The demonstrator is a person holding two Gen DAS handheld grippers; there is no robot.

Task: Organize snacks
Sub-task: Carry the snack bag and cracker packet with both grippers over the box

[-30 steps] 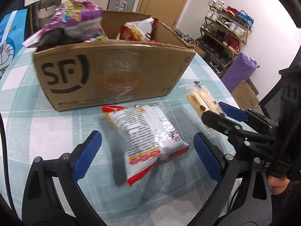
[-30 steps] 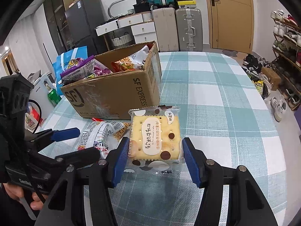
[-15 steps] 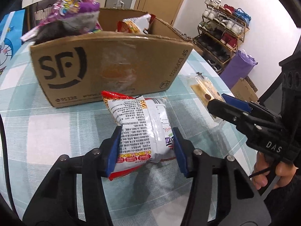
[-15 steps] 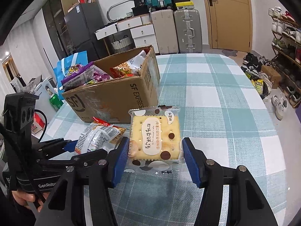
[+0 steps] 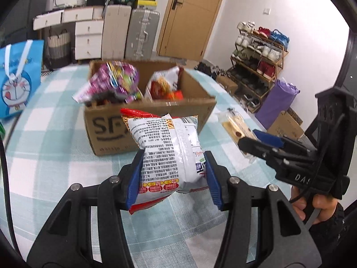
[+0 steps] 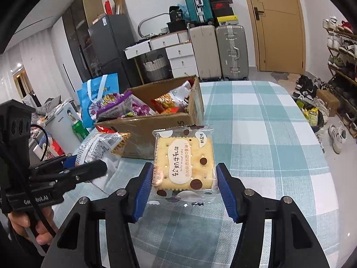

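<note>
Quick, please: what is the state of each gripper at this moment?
Left gripper: closed on the white and red snack bag, lifted off the table.
Right gripper: closed on the wrapped cracker packet.

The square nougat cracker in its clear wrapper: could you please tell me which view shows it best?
The right wrist view: the square nougat cracker in its clear wrapper faces the camera, label readable. The left wrist view shows it edge-on.

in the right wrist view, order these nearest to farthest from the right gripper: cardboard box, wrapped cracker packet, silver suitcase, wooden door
1. Clear-wrapped square cracker packet: held in the right gripper.
2. Brown cardboard box: ahead-left on the checked tablecloth.
3. Silver hard-shell suitcase and tan wooden door: both past the table; too close to call.
</note>
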